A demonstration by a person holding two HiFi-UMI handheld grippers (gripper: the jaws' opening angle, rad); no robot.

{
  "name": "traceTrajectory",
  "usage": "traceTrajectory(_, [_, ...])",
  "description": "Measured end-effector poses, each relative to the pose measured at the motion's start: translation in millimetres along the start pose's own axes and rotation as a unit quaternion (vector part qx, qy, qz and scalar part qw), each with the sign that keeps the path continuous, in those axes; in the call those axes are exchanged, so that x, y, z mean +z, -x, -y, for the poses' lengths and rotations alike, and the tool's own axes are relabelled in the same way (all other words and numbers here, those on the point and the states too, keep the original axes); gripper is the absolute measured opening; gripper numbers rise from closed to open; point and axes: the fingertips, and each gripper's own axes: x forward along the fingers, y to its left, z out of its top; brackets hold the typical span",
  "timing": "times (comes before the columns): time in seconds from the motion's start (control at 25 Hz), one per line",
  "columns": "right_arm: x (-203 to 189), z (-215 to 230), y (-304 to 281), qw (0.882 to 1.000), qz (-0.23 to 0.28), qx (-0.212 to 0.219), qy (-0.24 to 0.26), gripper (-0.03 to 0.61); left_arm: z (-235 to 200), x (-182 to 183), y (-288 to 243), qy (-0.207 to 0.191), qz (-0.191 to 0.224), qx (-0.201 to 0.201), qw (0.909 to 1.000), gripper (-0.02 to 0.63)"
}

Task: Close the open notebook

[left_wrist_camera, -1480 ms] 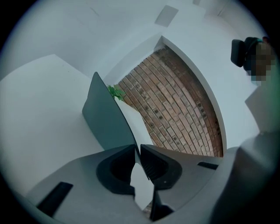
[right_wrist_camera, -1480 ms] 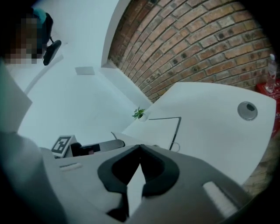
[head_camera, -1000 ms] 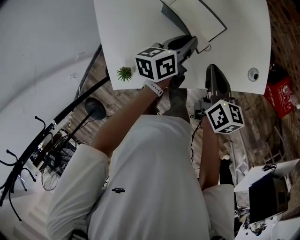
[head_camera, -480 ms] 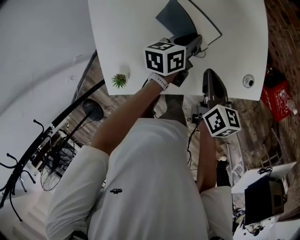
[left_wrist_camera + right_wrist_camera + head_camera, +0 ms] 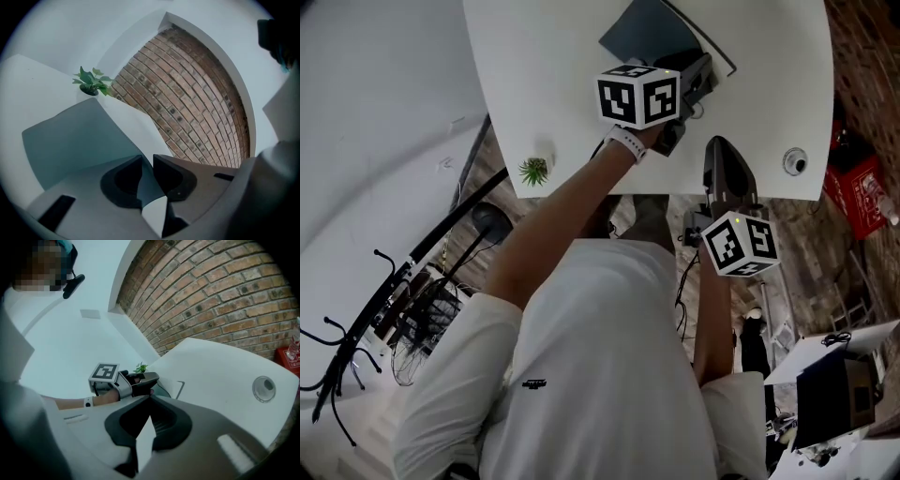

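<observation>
Opening left claw (image 5: 147,161) above notebook (image 5: 652,33), its dark cover now lowered.

The notebook (image 5: 649,33) shows a slate-blue cover facing up. It lies flat or nearly so on the white surface (image 5: 553,66) — beyond the small potted plant (image 5: 532,171) and to its right, apart from it. Whether it is fully shut is unclear.

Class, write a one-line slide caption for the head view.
Left gripper, jaws just opening with the edge of the grey notebook between them, over the white table; right gripper shut nearby.
</observation>
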Motion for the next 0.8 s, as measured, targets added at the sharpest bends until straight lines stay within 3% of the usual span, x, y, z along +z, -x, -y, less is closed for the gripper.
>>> traceTrajectory(0.36, [2,8,0,1.0,0.003,-0.01,0.004,0.01,0,4,-18,-0.024,-0.003,-0.02,0.9995,0.12])
traceTrajectory(0.44, [1,5,1,1.0,0.003,-0.01,0.004,0.011,3,3,-18,-0.048,-0.013,-0.02,0.9985,0.127])
traceTrajectory(0.56, [3,1,1,1.0,0.006,-0.008,0.004,0.011,14,2,-16,-0.097,-0.029,-0.029,0.9944,0.215])
traceTrajectory(0.8, [6,-10,5,1.0,0.013,-0.006,0.009,0.01,25,6,6,-0.138,-0.024,-0.031,0.9897,0.216])
